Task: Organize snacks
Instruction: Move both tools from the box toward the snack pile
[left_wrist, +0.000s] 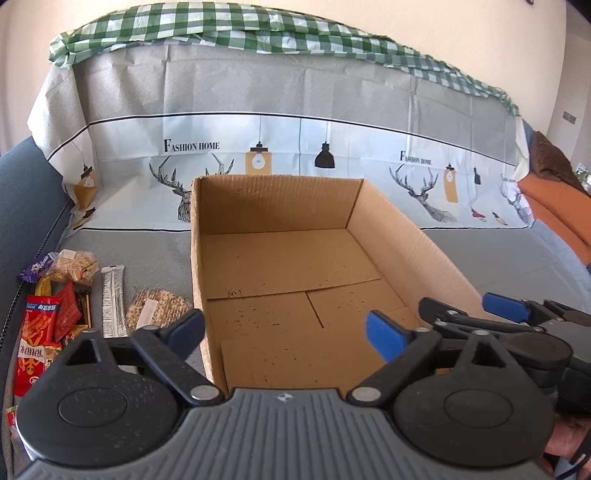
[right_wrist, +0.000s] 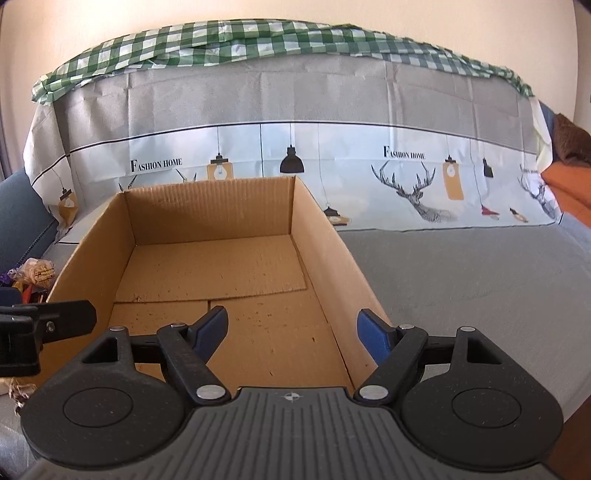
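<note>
An open cardboard box (left_wrist: 391, 236) stands empty on the grey cloth; it also shows in the right wrist view (right_wrist: 325, 240). A pile of snack packets (left_wrist: 55, 302) lies left of the box: red packets (left_wrist: 37, 332), a white stick pack (left_wrist: 112, 301), a clear bag of nuts (left_wrist: 155, 310). My left gripper (left_wrist: 286, 330) is open and empty at the box's near left corner. My right gripper (right_wrist: 291, 332) is open and empty over the box's near right part; it also shows in the left wrist view (left_wrist: 443, 317).
A cloth-draped sofa back (left_wrist: 295, 110) with deer and lamp prints rises behind the box. Green checked cloth (left_wrist: 258, 29) lies on top. An orange cushion (left_wrist: 554, 206) is at the right. Grey cloth (right_wrist: 461, 277) stretches right of the box.
</note>
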